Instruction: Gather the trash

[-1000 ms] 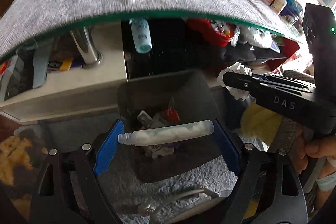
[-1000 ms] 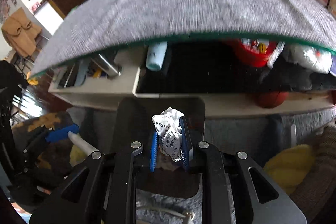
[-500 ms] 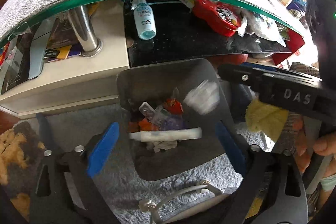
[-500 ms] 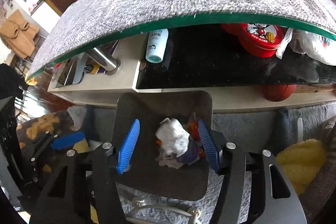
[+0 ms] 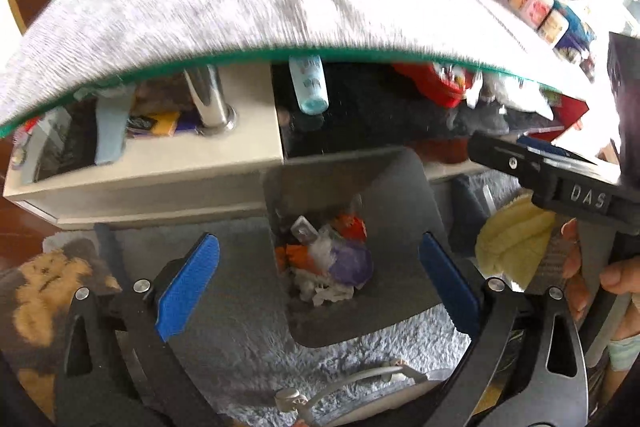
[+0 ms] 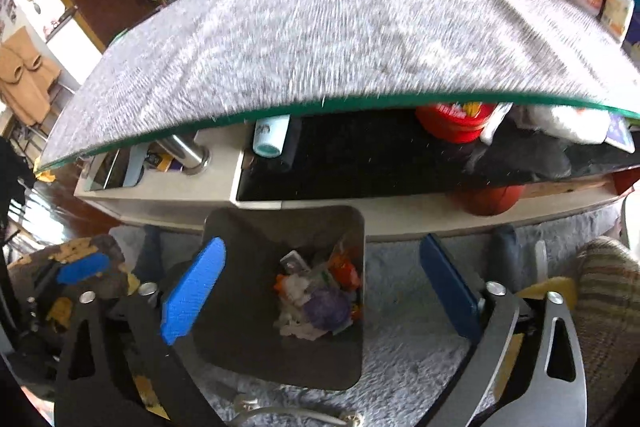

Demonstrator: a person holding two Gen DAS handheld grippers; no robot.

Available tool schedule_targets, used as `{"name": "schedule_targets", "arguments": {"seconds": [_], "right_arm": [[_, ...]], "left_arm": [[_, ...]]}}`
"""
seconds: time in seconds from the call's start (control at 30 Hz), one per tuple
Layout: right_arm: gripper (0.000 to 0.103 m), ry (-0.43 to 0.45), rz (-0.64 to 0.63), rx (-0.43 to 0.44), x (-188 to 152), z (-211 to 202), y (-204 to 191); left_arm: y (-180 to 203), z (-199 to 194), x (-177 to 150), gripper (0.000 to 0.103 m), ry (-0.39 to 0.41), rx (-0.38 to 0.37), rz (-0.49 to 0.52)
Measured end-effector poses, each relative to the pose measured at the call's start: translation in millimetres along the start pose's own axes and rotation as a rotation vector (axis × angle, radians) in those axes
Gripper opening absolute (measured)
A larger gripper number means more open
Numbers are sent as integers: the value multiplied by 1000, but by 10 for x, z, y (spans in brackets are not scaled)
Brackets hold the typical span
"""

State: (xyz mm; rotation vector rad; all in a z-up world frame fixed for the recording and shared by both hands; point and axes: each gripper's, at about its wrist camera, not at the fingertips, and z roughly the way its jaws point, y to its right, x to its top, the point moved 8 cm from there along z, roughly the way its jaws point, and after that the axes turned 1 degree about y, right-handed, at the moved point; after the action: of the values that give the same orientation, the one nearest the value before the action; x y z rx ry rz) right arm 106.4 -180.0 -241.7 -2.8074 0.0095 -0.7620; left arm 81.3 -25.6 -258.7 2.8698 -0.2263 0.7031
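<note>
The trash [image 6: 316, 299] lies in the grey bin [image 6: 256, 343] on the rug. The left gripper [image 5: 320, 283] is wide open, empty. The right gripper [image 6: 320, 287] jaws are opening, nothing between them. Lift both straight up, clear of the worktop [image 6: 320, 39] edge.

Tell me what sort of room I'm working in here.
Most likely a home living room. A low glass-topped table with a cluttered shelf beneath stands on a shaggy grey rug, a small bin of trash sits beside it, and coats hang near a door.
</note>
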Motion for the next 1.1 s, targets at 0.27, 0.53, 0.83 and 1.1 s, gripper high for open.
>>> {"name": "schedule_targets", "arguments": {"seconds": [0.27,0.53,0.83,1.1], "right_arm": [[100,175,-19,-34,312,-655,-92],[100,368,-54,-172,581,-1404,-133],[100,535,-92,-221,606,-1885,-297],[100,556,-100,-205,586,-1983,-384]], "left_arm": [[-116,-696,389,95,178,76,-18],[-122,-1389,628,95,350,146,-19],[-85,-1832,676,95,467,210,-1],[-46,-2012,648,95,507,209,-1]]}}
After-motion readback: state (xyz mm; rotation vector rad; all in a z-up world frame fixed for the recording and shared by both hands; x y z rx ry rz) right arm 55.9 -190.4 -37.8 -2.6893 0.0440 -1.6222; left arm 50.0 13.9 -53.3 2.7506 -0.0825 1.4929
